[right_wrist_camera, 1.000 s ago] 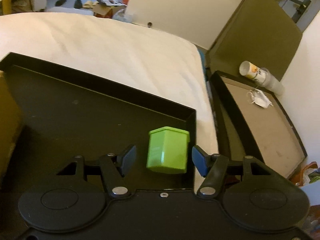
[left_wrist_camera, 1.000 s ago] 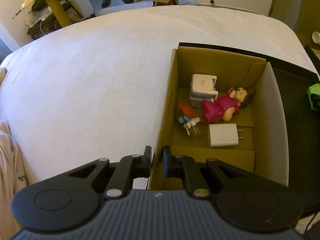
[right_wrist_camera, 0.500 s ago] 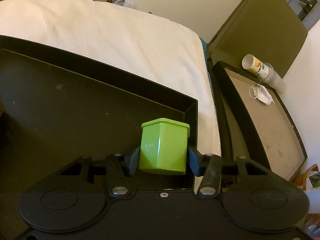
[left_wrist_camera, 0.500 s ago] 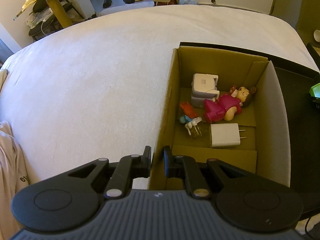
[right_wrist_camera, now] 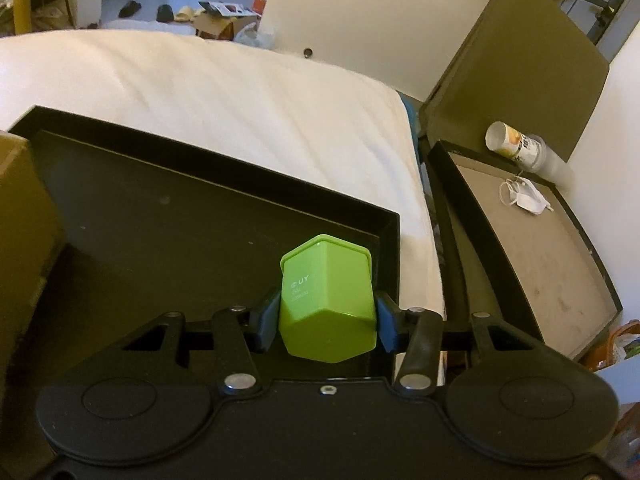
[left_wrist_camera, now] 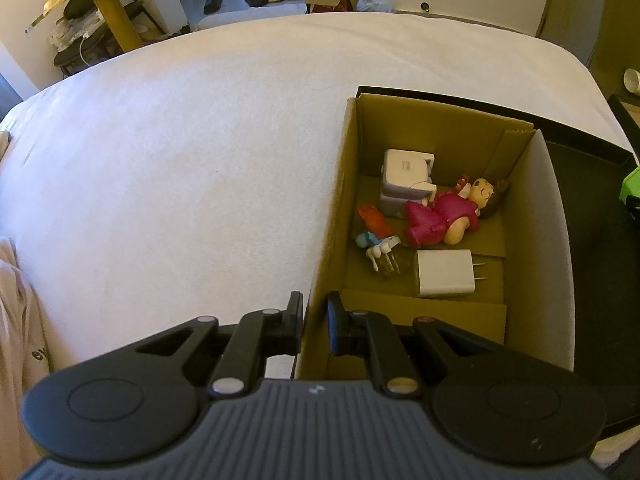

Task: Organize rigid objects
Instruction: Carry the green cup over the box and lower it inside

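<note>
- The right gripper (right_wrist_camera: 327, 320) pinches a lime-green hexagonal plastic container (right_wrist_camera: 327, 300), tilted, above the black tray (right_wrist_camera: 200, 168).
- The left gripper (left_wrist_camera: 314, 320) clamps the brown cardboard box (left_wrist_camera: 552, 240) by its near wall.
- Risk: the smooth, slanted container may twist free; releasing the wall would let the box shift.

Both wrist views look steeply down, close; they share the black tray (right_wrist_camera: 208, 184) and probably the cardboard box (left_wrist_camera: 556, 216).

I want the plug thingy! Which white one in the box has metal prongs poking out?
The flat white charger, nearest the left gripper, shows two prongs on its right side. The other white block sits behind the doll, with no prongs visible.
</note>
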The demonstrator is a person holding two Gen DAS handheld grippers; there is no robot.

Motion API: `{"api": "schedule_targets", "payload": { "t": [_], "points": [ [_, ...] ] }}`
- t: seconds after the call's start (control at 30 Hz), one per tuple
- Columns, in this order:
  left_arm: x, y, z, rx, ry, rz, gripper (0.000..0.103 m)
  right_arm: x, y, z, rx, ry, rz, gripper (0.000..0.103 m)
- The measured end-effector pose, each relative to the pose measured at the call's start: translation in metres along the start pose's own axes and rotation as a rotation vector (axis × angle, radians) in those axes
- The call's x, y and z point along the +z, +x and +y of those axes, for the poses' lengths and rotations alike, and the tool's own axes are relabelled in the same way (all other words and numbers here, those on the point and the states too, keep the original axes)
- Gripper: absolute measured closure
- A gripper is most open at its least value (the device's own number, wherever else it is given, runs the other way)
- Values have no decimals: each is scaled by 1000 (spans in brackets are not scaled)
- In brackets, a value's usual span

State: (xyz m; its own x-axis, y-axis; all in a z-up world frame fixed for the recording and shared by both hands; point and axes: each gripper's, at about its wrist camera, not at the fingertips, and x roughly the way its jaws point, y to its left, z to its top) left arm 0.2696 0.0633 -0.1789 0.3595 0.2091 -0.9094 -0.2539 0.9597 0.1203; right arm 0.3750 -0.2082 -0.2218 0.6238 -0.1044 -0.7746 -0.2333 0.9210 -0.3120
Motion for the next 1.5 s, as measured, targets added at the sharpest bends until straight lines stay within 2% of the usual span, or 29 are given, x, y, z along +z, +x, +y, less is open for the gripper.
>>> {"api": "schedule_targets", "payload": {
  "t": [0.3,0.63,0.9,1.5],
  "points": [
    [0,-3,4,-35,-18,-10,93,10,-40,8,66,22,-45,55],
    [-2,-5,8,-62,-32,-15,94,27,-80,16,206,70,-77,55],
    [-4,-11,14,-80,-52,-33,95,39,-107,35,297,48,-96,55],
    [-3,-11,23,-123,-83,-35,95,51,-122,86,465,1,-33,55]
  ]
}}
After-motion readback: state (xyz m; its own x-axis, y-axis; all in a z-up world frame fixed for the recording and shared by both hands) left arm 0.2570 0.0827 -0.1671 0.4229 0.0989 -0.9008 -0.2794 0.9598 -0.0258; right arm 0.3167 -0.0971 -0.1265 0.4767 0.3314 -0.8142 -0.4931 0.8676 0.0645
